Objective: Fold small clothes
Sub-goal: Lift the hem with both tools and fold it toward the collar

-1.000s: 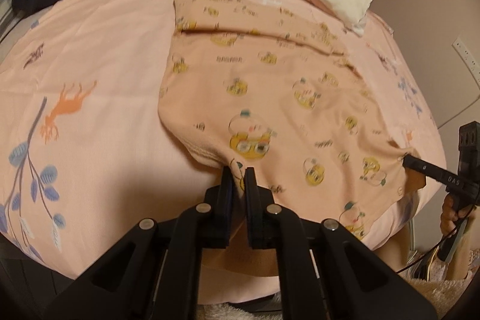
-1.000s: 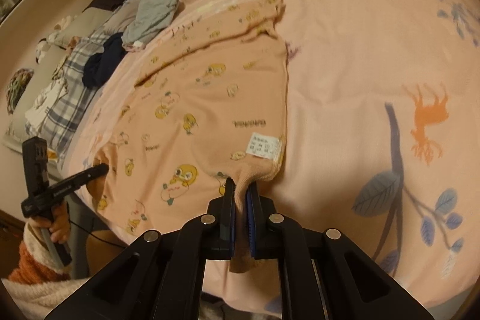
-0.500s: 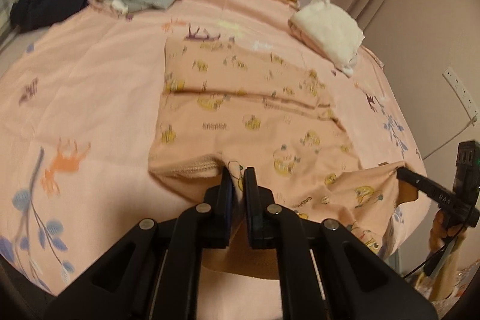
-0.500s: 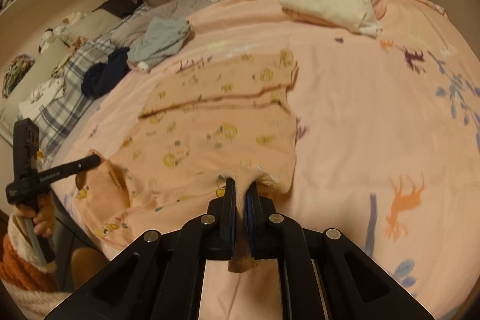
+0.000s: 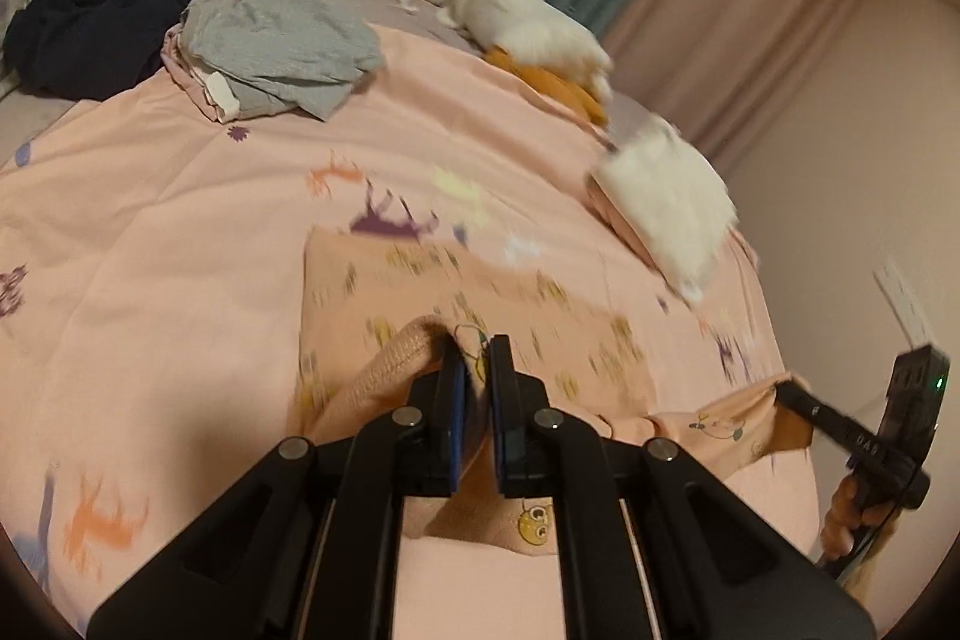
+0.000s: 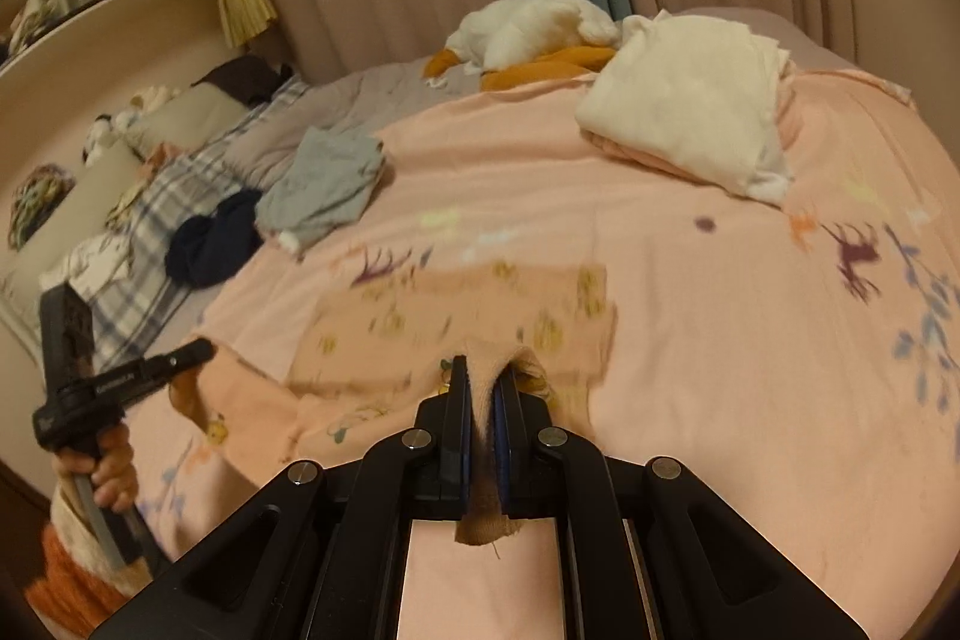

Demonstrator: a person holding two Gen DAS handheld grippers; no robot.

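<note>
The peach printed garment (image 5: 480, 304) lies on the pink bedspread (image 5: 180, 250) in the near middle of the bed, its far half flat and its near hem lifted off the cover. Each hand-held gripper is clenched on one corner of that hem: the left hand-held gripper (image 5: 474, 370) pinches the ribbed edge at the garment's near left, and the right hand-held gripper (image 6: 483, 388) has cloth bunched between its pads at the near right, a tail hanging below. Holding both corners at once keeps the hem taut and level, so the near half can likely be carried over the far half as one straight fold. The folded white pile (image 6: 690, 100) sits at the far right, probably finished items. A grey garment (image 5: 282, 40) and a dark one (image 5: 90, 28) lie crumpled at the far left, seemingly awaiting their turn.
</note>
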